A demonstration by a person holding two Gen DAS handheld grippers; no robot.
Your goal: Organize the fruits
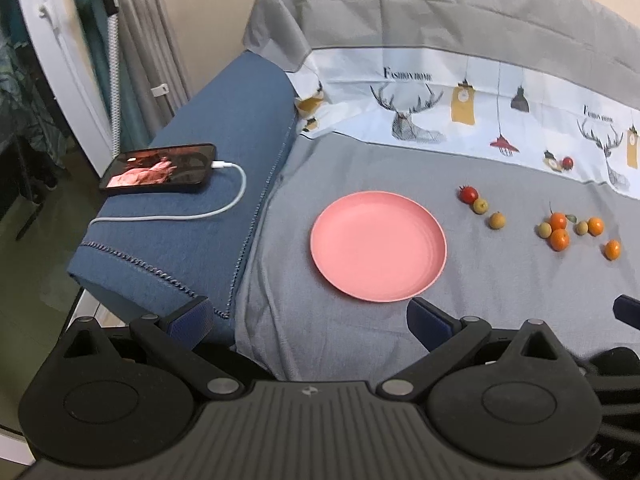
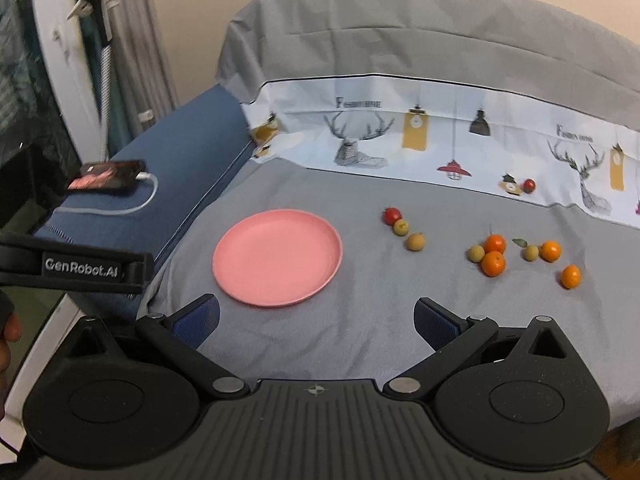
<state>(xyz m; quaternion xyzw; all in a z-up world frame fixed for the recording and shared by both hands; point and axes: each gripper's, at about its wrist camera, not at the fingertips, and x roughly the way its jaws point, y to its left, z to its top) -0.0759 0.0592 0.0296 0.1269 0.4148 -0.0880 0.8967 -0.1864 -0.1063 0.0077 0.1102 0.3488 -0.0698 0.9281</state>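
Note:
An empty pink plate point(image 1: 378, 246) lies on the grey cloth; it also shows in the right wrist view point(image 2: 278, 257). To its right lie a red cherry tomato point(image 1: 468, 194) point(image 2: 392, 215), several small yellow-brown fruits point(image 1: 497, 220) point(image 2: 415, 241) and several small oranges point(image 1: 559, 239) point(image 2: 493, 263). My left gripper point(image 1: 310, 320) is open and empty, just in front of the plate. My right gripper point(image 2: 316, 320) is open and empty, in front of the plate and left of the oranges.
A blue armrest point(image 1: 208, 184) stands at the left with a phone point(image 1: 160, 172) on a white charging cable point(image 1: 224, 208). A patterned white and grey cover point(image 1: 460, 112) rises behind the fruits. The left gripper's strap point(image 2: 76, 266) shows at the left edge.

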